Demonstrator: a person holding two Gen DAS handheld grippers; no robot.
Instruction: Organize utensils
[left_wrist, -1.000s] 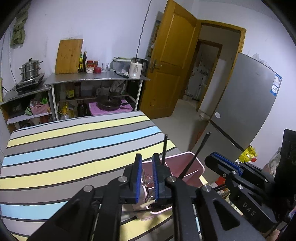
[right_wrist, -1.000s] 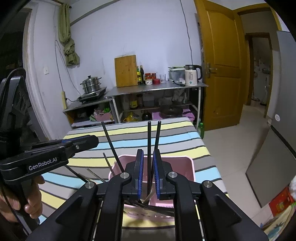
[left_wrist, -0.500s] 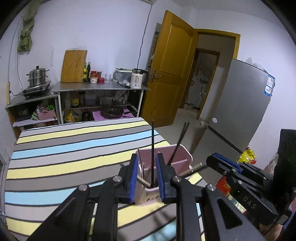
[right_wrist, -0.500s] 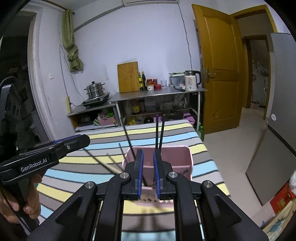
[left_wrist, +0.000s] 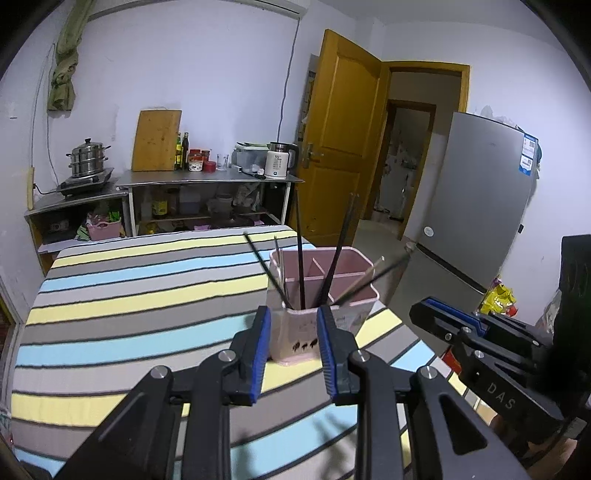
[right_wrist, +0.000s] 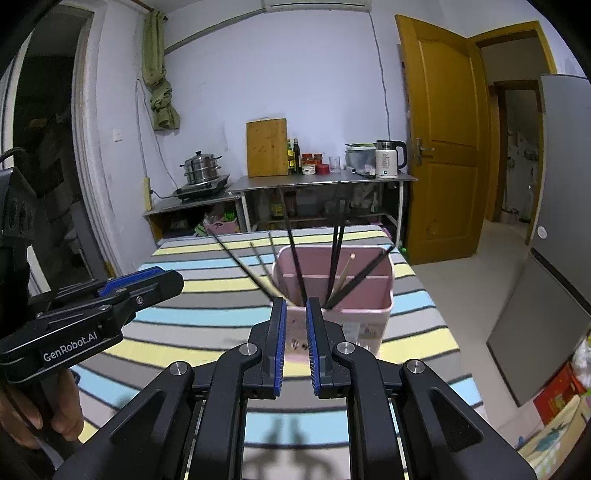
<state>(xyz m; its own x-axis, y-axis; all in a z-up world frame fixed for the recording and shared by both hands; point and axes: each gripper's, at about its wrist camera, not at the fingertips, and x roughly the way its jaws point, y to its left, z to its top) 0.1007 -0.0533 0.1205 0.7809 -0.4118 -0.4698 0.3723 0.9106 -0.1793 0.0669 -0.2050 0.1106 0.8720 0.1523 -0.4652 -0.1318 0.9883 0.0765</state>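
Now | left gripper (left_wrist: 294, 332) parted | right gripper (right_wrist: 294, 325) empty | chopsticks (right_wrist: 295, 258) in pink holder (right_wrist: 369, 291)

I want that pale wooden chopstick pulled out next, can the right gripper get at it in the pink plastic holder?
Probably yes: the right gripper hangs empty, jaws slightly apart, before the pink plastic holder. The pale wooden chopstick leans free on top, though black chopsticks crowd it.

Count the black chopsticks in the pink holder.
5 black chopsticks in the pink holder: one leaning far left, one near upright, two close together mid-holder, one leaning right. More may be hidden inside.
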